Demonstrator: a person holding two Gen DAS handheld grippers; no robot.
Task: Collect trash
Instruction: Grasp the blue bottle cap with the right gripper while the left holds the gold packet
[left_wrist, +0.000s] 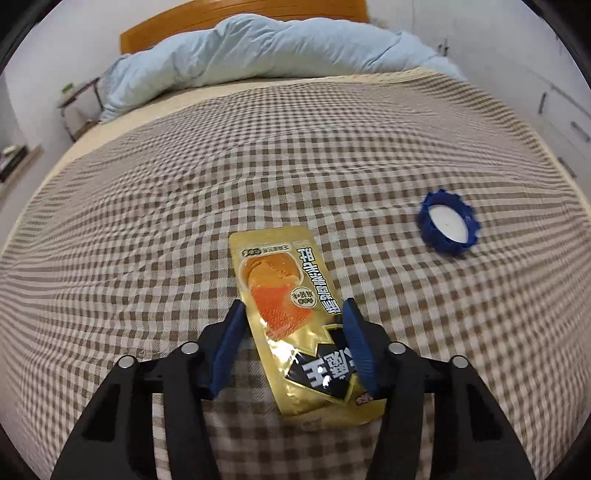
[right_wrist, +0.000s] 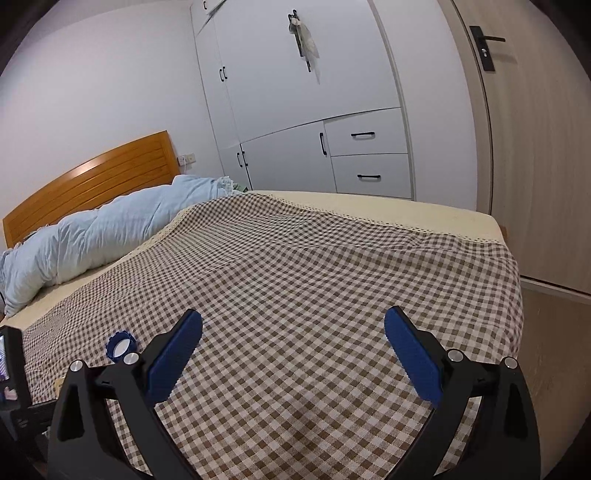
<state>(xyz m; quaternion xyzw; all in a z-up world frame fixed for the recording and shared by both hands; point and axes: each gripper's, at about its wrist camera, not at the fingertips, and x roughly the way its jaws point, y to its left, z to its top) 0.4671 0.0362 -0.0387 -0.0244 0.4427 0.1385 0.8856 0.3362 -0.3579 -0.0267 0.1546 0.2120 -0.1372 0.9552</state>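
A: Where is the trash?

B: A gold packet lies flat on the checked bedspread, its near end between the blue pads of the left gripper. The jaws stand about half open. The right pad covers the packet's right edge near its bottom corner, so I cannot tell whether the pads press on it; the left pad looks just clear of it.

A: Anything else on the bed?

B: A blue bottle cap with a white inside, well apart to the packet's right. In the right wrist view the cap is partly hidden behind a gripper arm.

A: And the right gripper?

B: Its jaws are wide, with nothing between them, only bedspread beneath.

A: What is cut off or unclear?

B: The packet does not show in the right wrist view. A dark device with a screen is cut by that view's left edge. A pale quilt covers the bed's head, below a wooden headboard. Something pale hangs on the wardrobe; I cannot make it out.
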